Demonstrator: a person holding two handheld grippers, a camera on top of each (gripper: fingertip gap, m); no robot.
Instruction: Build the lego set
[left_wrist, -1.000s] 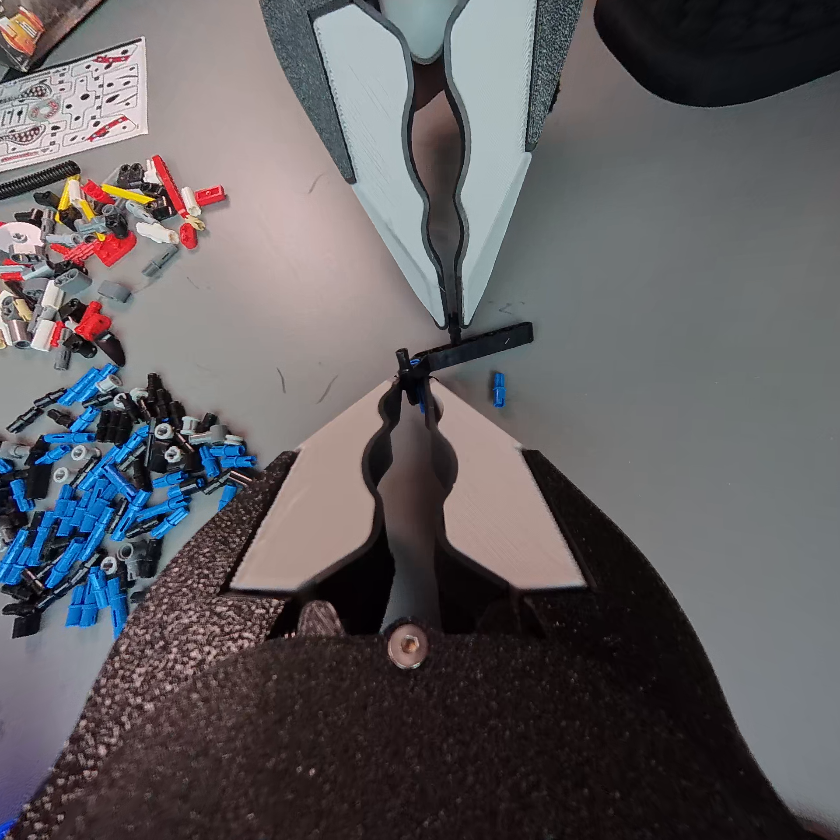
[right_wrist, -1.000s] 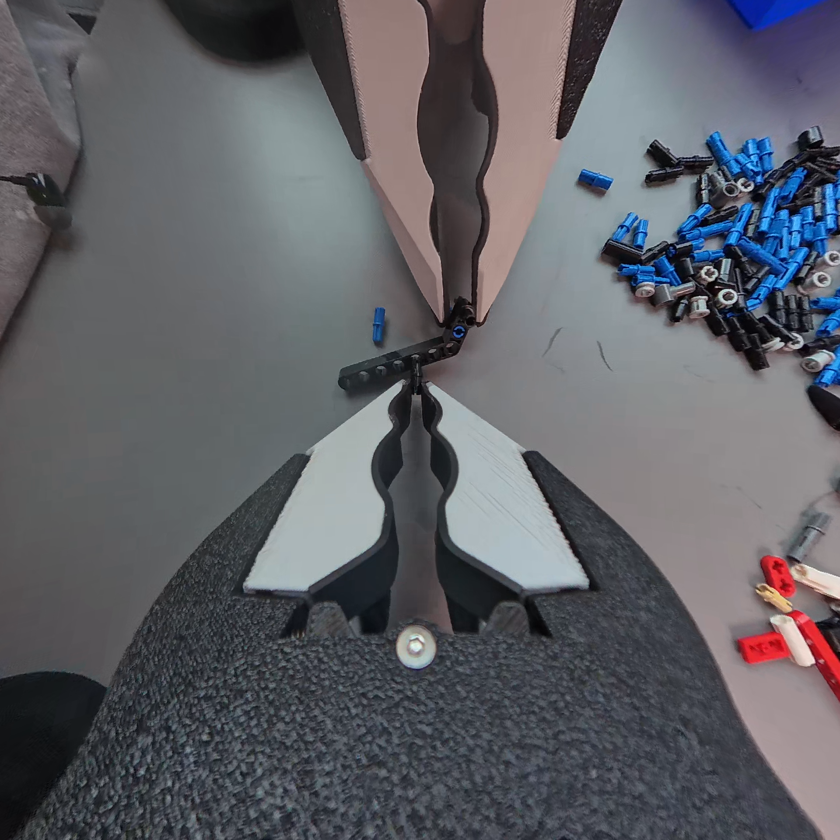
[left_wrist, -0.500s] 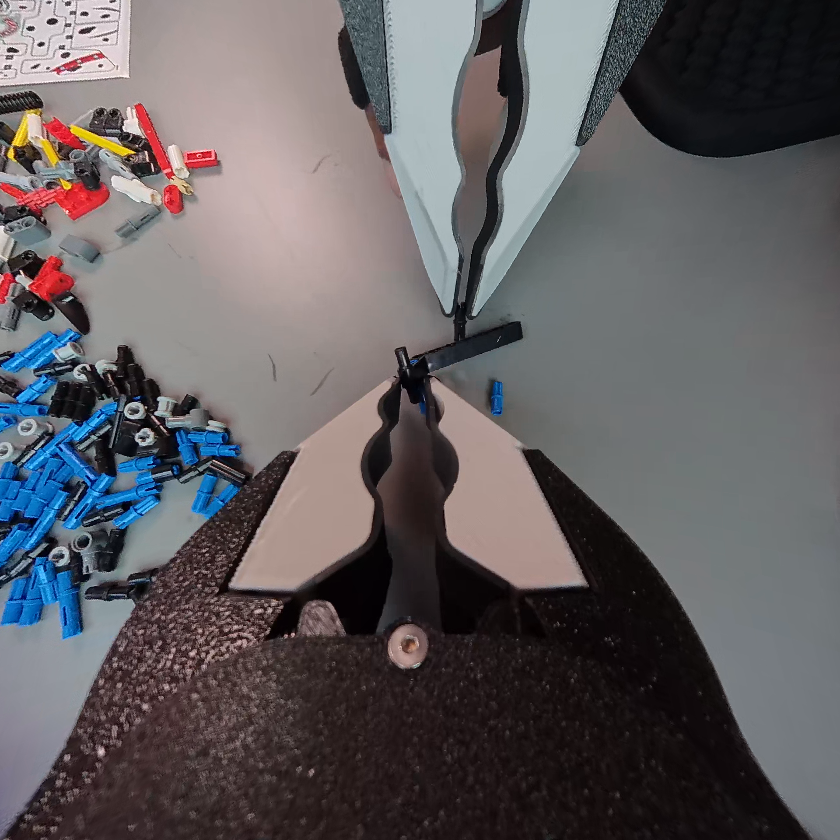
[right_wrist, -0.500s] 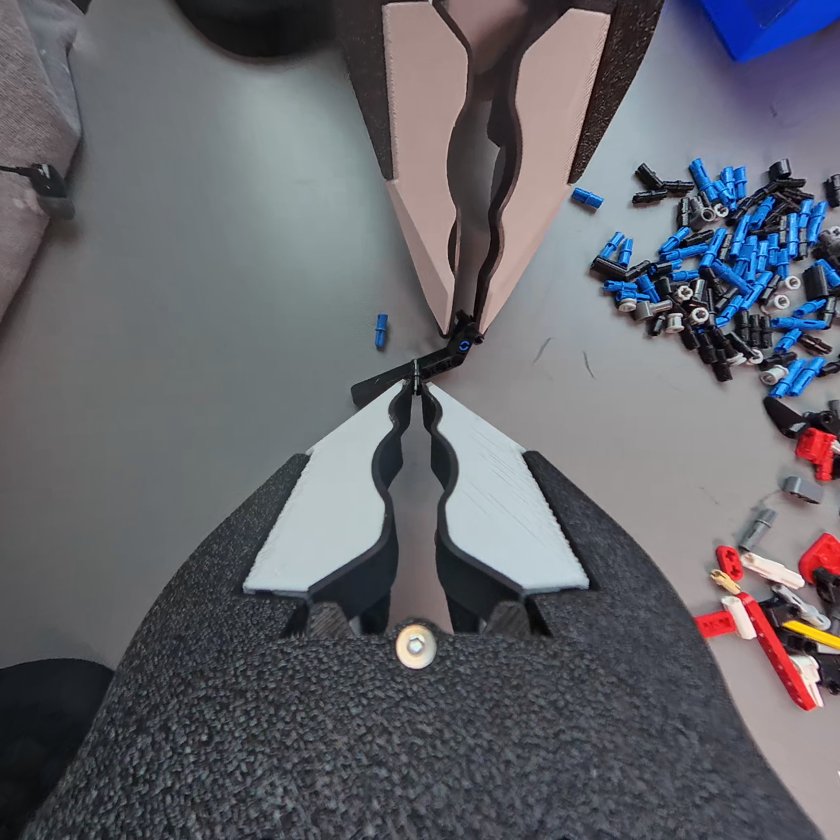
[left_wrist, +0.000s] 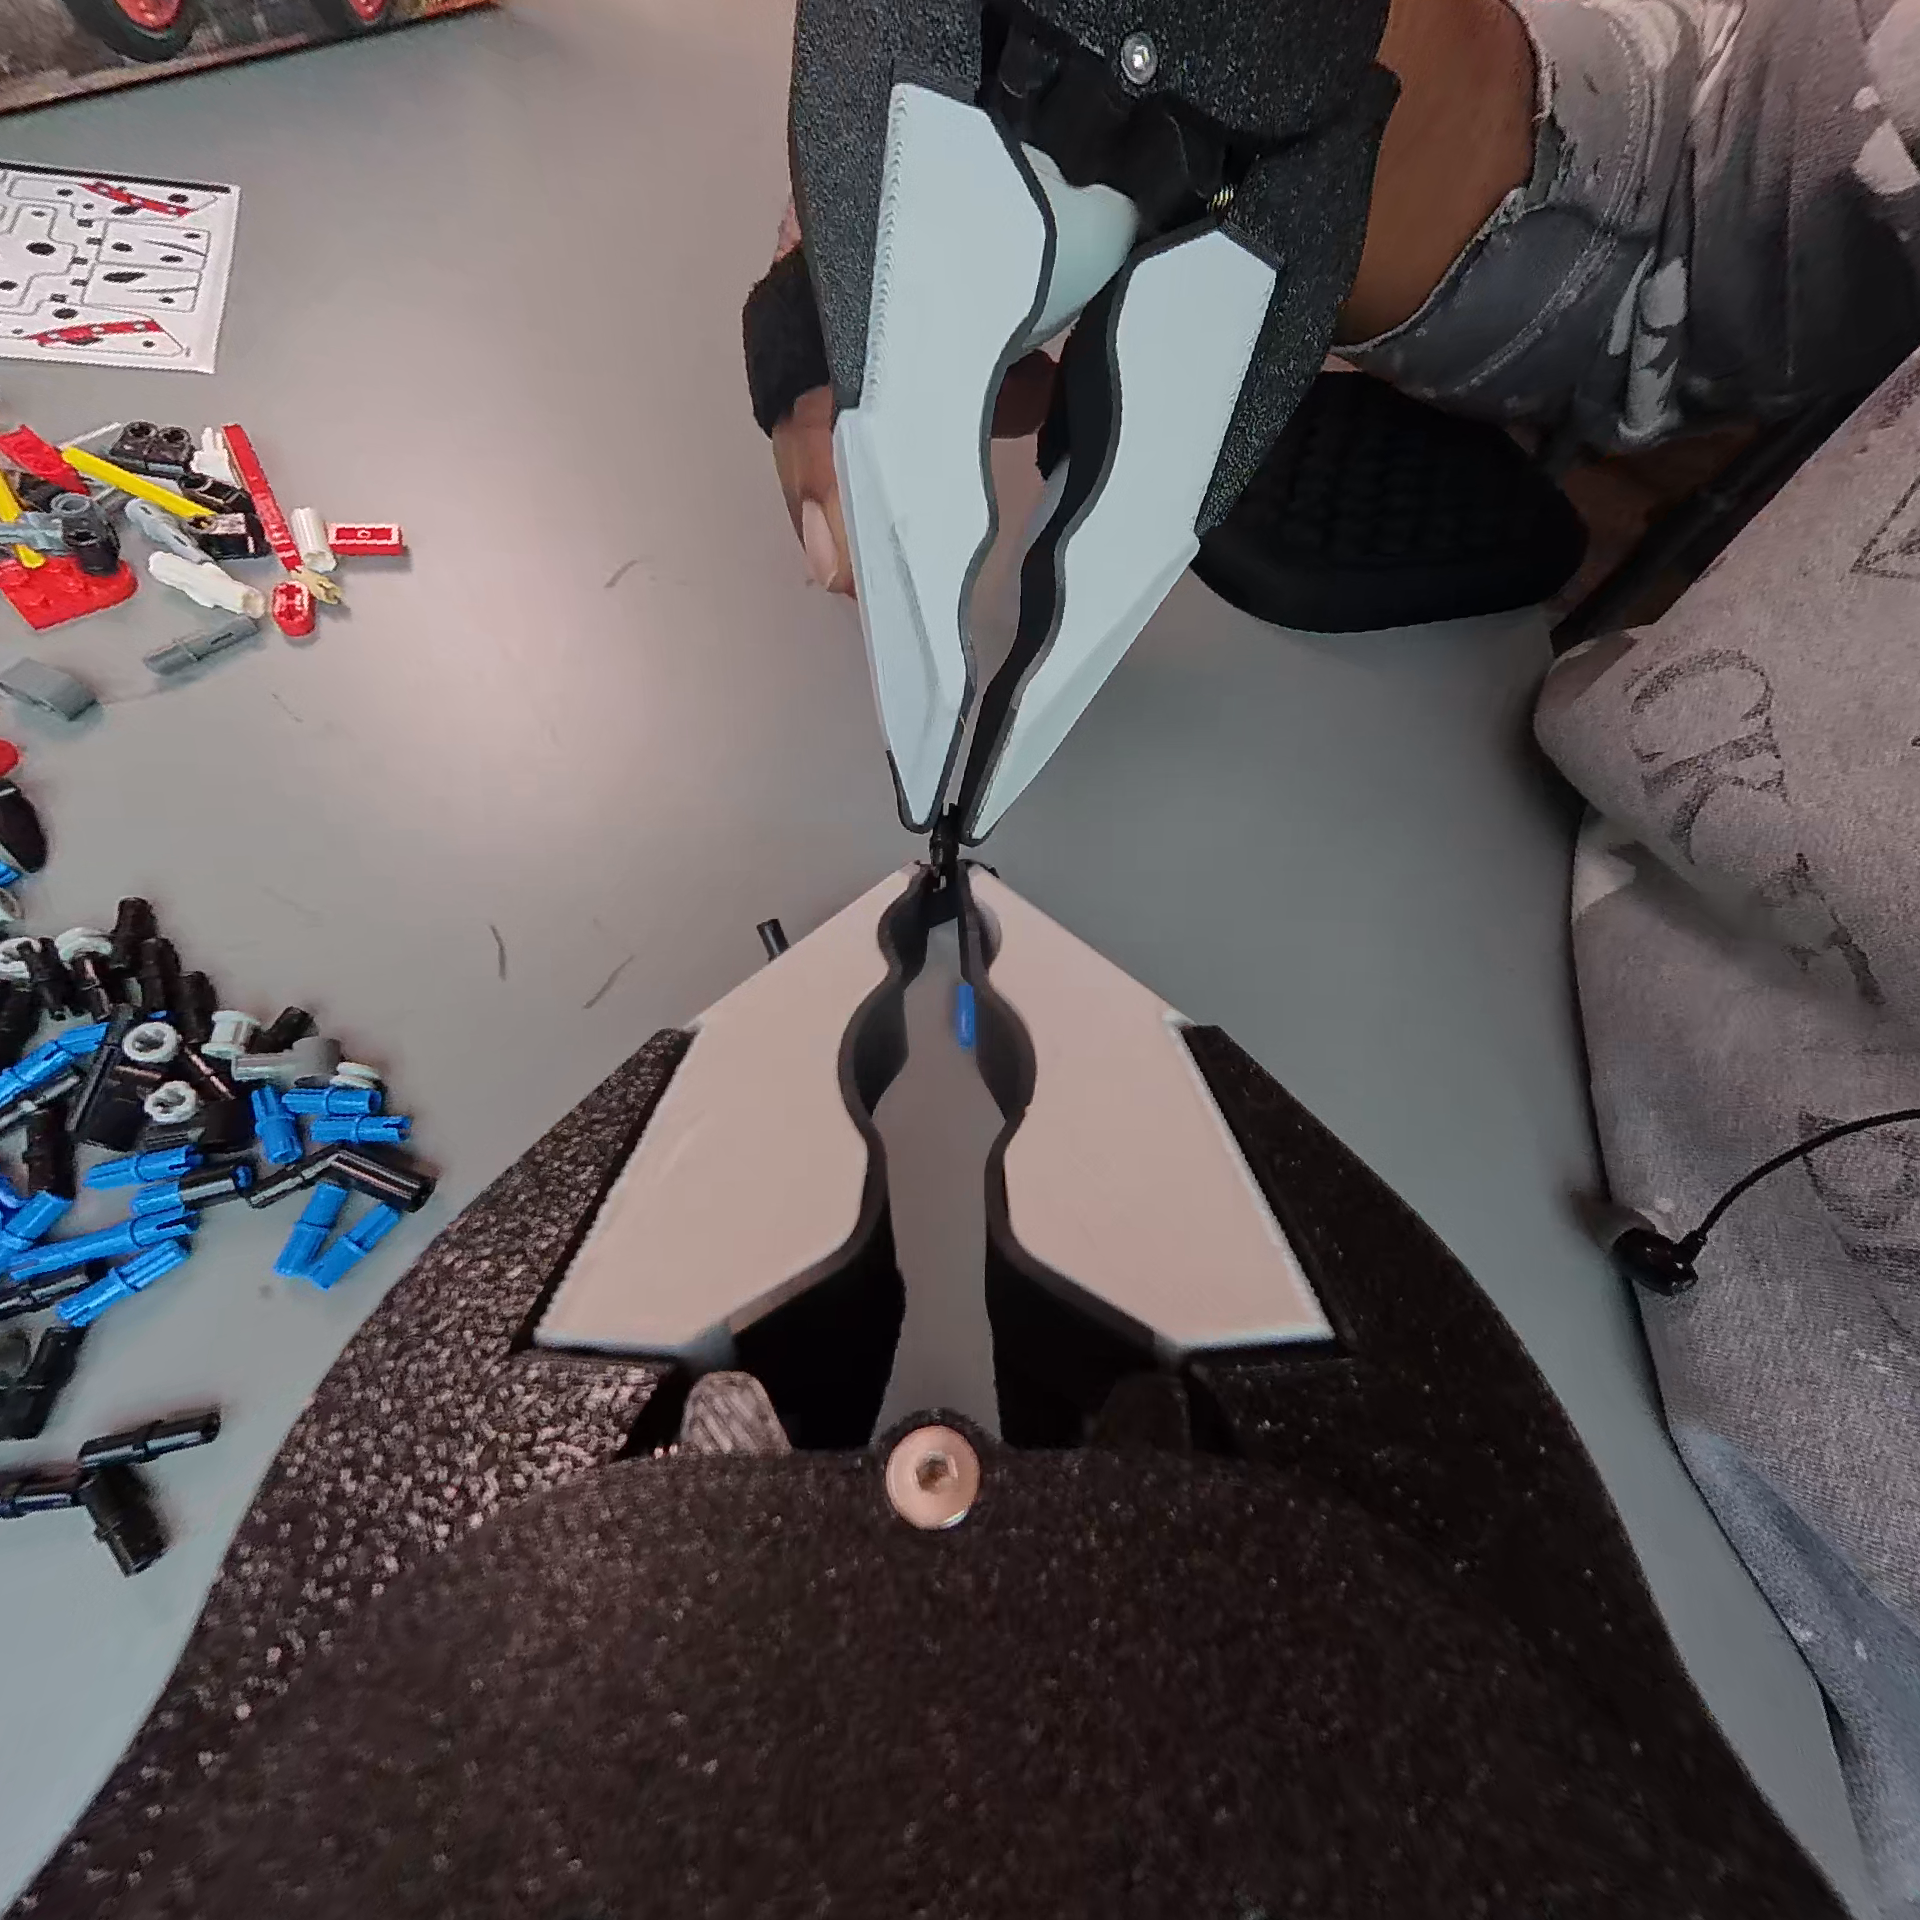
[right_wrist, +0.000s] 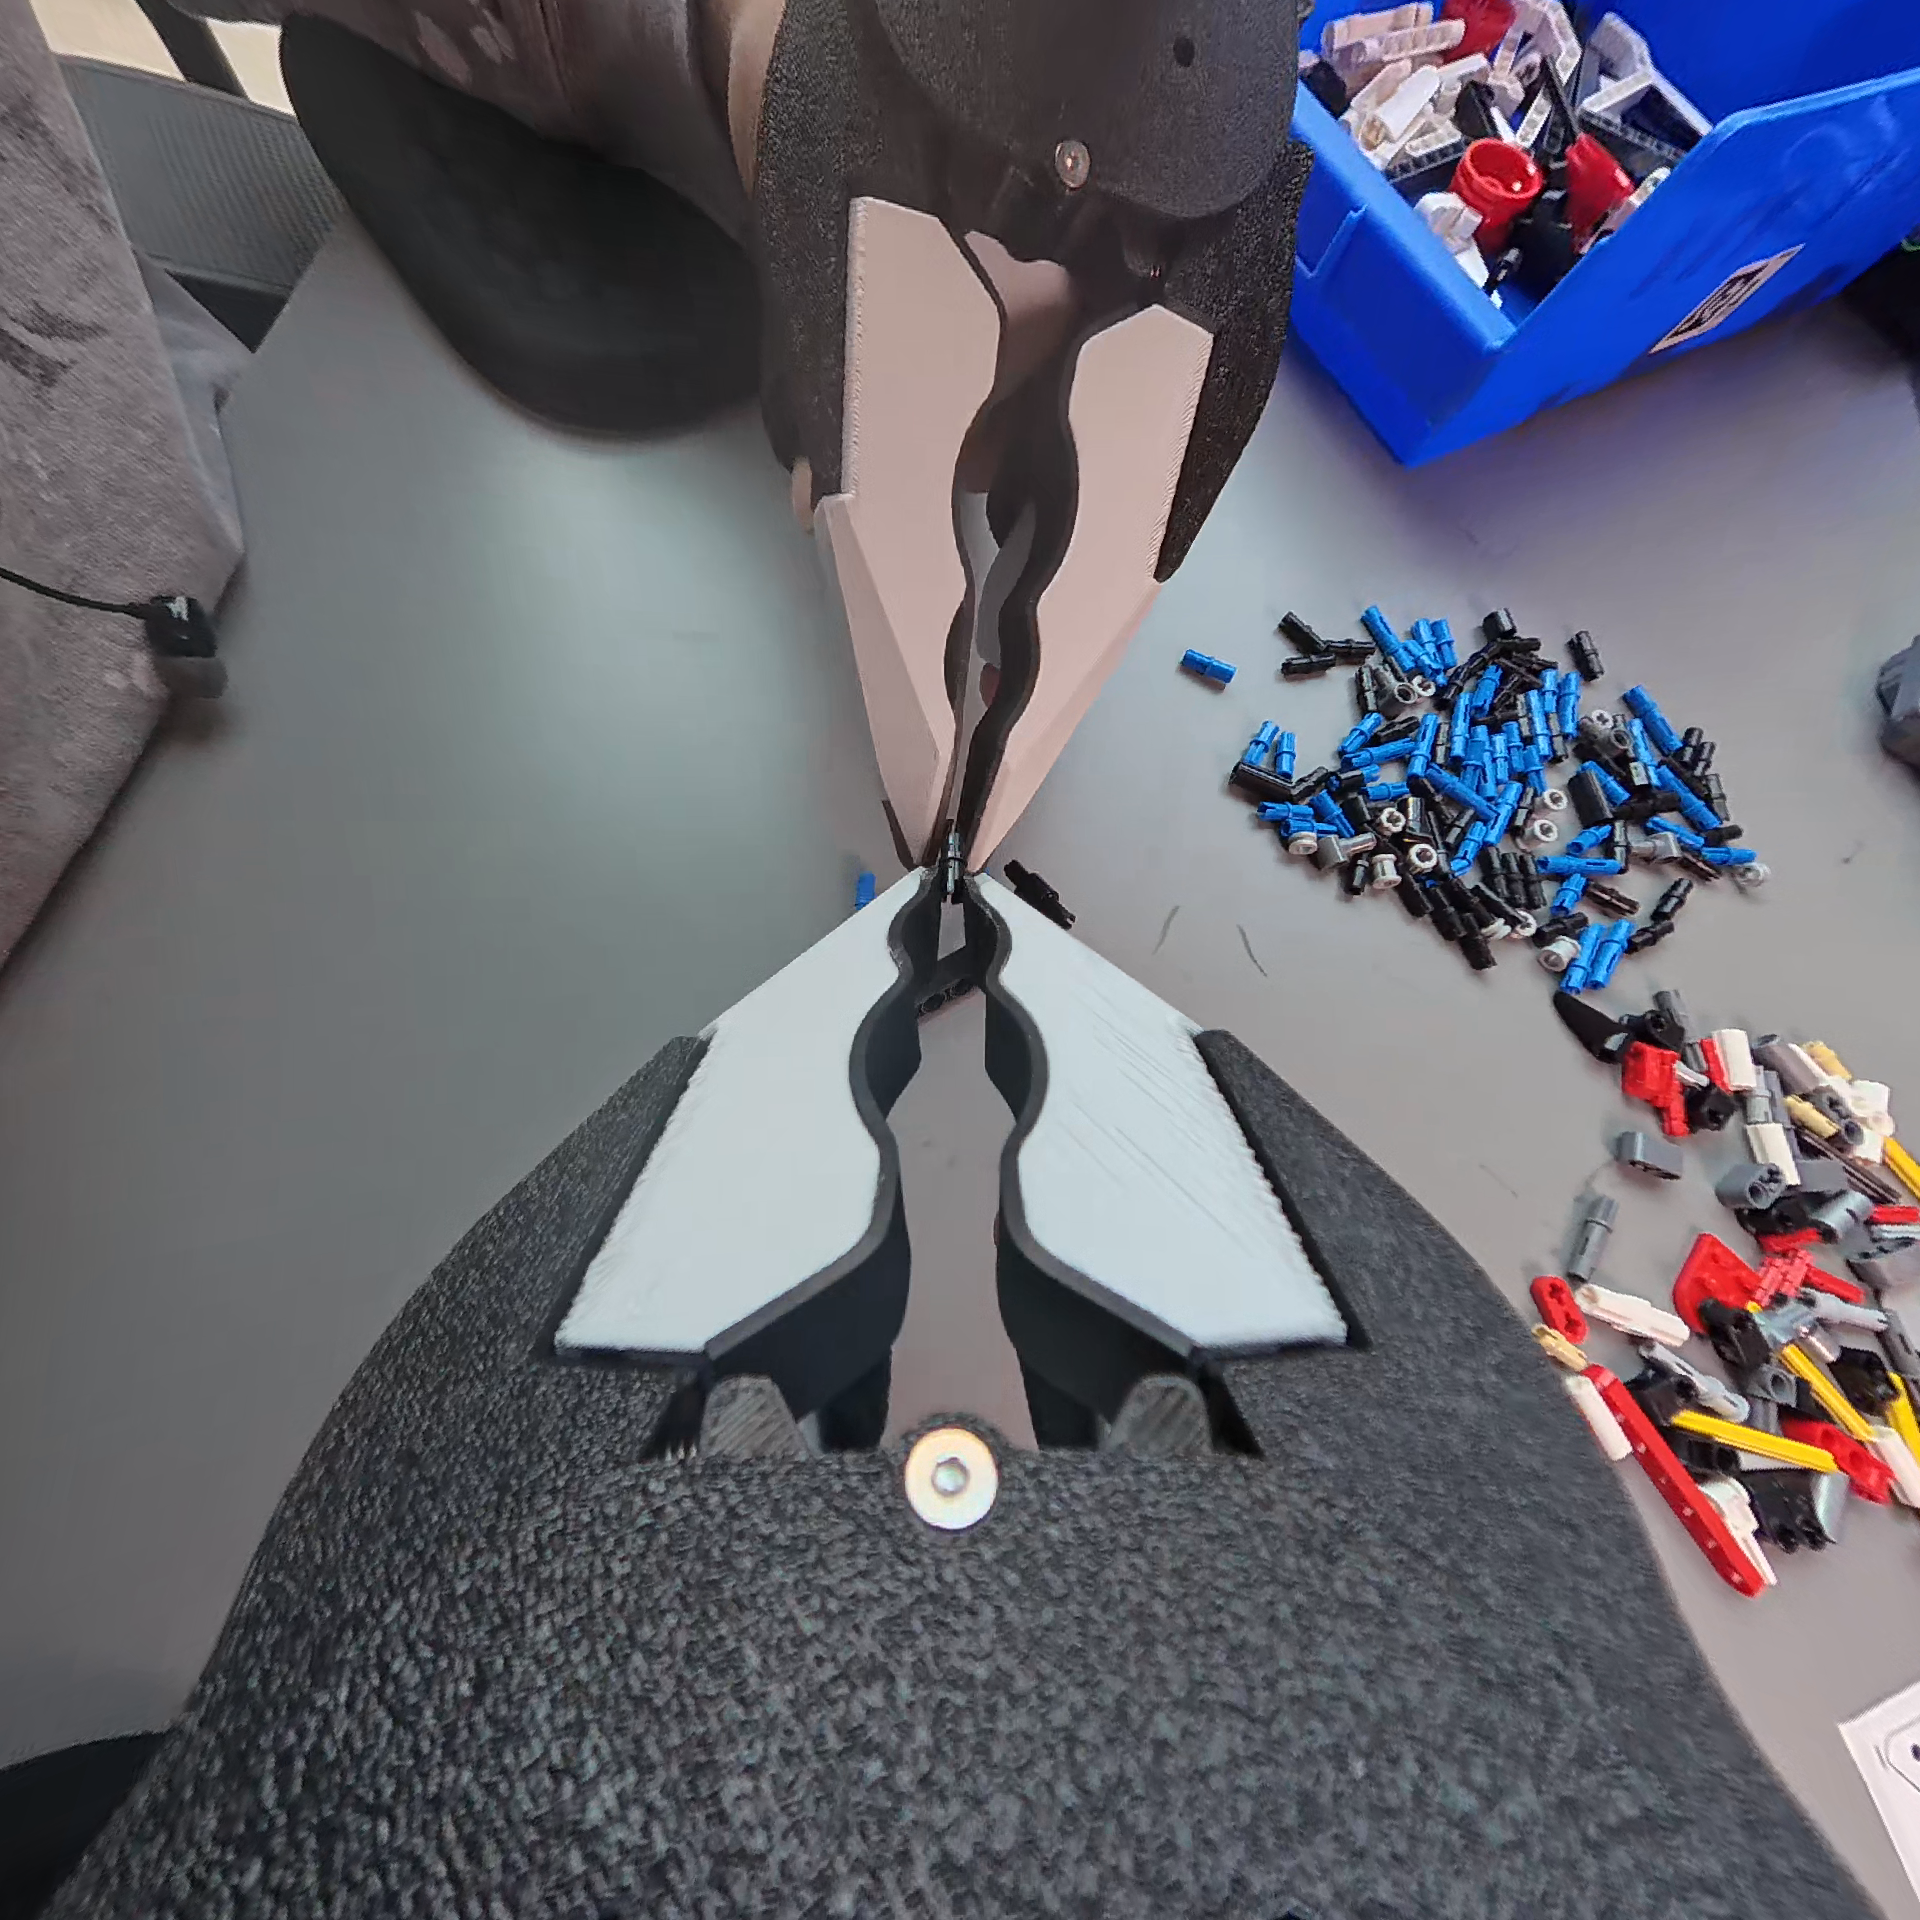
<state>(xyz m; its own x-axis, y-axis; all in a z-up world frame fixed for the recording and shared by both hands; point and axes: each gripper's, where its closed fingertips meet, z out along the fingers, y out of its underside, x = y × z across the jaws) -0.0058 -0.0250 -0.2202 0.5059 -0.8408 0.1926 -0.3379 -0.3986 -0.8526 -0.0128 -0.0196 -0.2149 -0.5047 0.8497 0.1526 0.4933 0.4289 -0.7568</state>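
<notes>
A black beam with pins in it (right_wrist: 948, 982) hangs in the air between my two grippers, tip to tip. My left gripper (left_wrist: 940, 885), with beige pads, is shut on one end of it. My right gripper (right_wrist: 948, 883), with light grey pads, is shut on it from the opposite side. In the left wrist view the beam (left_wrist: 943, 862) shows only as a thin black sliver between the tips. A black pin (left_wrist: 771, 932) sticks out beside my left finger. A blue pin (left_wrist: 964, 1013) shows through the gap between my left fingers.
A pile of blue and black pins (right_wrist: 1496, 779) and a pile of red, yellow and white parts (right_wrist: 1766, 1247) lie on the grey table (right_wrist: 520, 727). A blue bin of parts (right_wrist: 1558, 208) stands behind them. A sticker sheet (left_wrist: 104, 270) lies far left. A grey garment (left_wrist: 1766, 935) borders the table. Only a small space, under 4 cm, lies between the two pairs of fingers. The blue pin (left_wrist: 964, 1013) is about equally far from each gripper, around 5 cm.
Both grippers have risen from the table with the beam still held. The beam has turned from lying crosswise to pointing end-on between the tips.
</notes>
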